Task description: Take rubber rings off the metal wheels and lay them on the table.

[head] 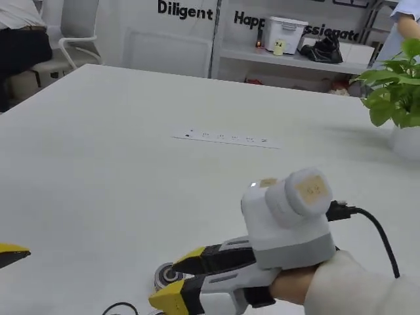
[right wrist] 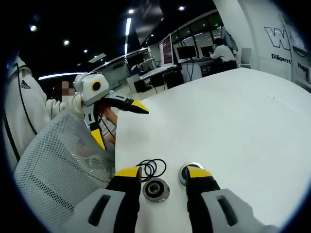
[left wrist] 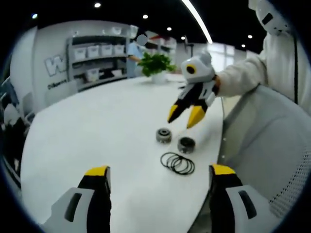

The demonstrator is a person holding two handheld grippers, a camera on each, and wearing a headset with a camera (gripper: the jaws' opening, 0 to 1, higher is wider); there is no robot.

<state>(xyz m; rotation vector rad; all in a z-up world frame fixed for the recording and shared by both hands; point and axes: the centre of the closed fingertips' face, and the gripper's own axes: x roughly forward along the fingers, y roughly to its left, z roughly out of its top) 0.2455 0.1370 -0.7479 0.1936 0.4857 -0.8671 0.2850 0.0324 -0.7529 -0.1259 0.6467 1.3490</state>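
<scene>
Two small metal wheels stand near the table's front edge: one wheel [right wrist: 155,190] with a dark outer band lies just ahead of my right gripper's [right wrist: 162,172] open jaws, the other wheel [right wrist: 184,171] peeks from behind its right finger. Several loose black rubber rings [right wrist: 151,168] lie in a small pile beside them. From the left gripper view the wheels [left wrist: 164,135] [left wrist: 186,144] and the rings [left wrist: 178,163] sit ahead of my open left gripper [left wrist: 159,171], with the right gripper [left wrist: 183,119] hovering open above them. In the head view the right gripper [head: 176,279] straddles a wheel [head: 165,275].
A white power strip [head: 226,138] is set into the table's middle. A potted plant [head: 397,92] stands at the far right. A mesh chair [right wrist: 58,165] sits close to the table's near edge. Shelves and a person's chair lie beyond the table.
</scene>
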